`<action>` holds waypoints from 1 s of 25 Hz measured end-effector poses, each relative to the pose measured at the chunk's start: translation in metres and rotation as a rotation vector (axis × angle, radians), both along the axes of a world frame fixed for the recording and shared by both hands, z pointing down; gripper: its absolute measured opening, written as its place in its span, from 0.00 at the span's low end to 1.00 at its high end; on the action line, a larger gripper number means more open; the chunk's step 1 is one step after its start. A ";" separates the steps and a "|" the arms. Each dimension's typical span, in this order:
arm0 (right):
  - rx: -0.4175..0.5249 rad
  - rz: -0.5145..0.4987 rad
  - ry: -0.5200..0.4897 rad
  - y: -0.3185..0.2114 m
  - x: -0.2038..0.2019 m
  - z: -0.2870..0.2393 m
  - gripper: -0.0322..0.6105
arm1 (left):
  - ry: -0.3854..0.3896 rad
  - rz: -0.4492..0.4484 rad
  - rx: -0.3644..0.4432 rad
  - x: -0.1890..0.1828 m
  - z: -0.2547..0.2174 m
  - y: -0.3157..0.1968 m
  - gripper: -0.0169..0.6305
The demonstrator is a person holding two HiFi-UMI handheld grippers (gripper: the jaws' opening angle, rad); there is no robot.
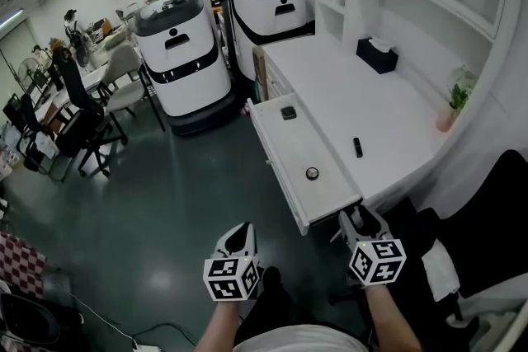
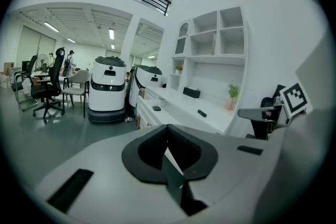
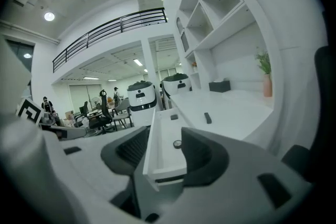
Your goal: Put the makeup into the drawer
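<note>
The white drawer [image 1: 276, 169] stands pulled out from the white desk [image 1: 388, 111]. In it lie a small black square compact [image 1: 287, 113] at the back and a little round case [image 1: 312, 173] nearer the front. A black stick of makeup [image 1: 357, 147] lies on the desktop. My right gripper [image 1: 356, 217] is open just off the drawer's front right corner. In the right gripper view the drawer front [image 3: 164, 168] shows between the spread jaws of that gripper [image 3: 165, 149], pads off it. My left gripper [image 1: 240, 233] hangs over the floor left of the drawer, shut on nothing [image 2: 168, 136].
A black tissue box [image 1: 377, 55] and a potted plant [image 1: 454, 101] stand at the back of the desk under white shelves. Two white robots [image 1: 181, 62] are parked beyond the drawer. A black office chair [image 1: 487, 218] is close on my right; more chairs [image 1: 78, 124] stand far left.
</note>
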State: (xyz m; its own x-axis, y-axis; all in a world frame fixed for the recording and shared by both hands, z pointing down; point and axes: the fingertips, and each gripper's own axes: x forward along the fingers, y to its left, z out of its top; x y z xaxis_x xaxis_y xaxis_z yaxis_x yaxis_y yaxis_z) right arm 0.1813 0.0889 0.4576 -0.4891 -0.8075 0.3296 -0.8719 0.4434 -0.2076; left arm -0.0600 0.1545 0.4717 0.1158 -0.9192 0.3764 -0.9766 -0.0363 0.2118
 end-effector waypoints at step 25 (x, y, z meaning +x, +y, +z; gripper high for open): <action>-0.063 0.325 0.102 -0.115 -0.002 0.004 0.34 | 0.024 0.310 -0.020 -0.037 0.000 -0.190 0.03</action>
State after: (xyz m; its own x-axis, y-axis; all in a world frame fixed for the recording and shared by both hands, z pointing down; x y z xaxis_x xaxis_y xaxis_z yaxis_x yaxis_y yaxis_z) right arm 0.1792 -0.0260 0.4613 -0.1721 -0.8922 0.4176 -0.9831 0.1285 -0.1307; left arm -0.0969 -0.0350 0.4721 0.3987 -0.8312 0.3875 -0.9143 -0.3274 0.2385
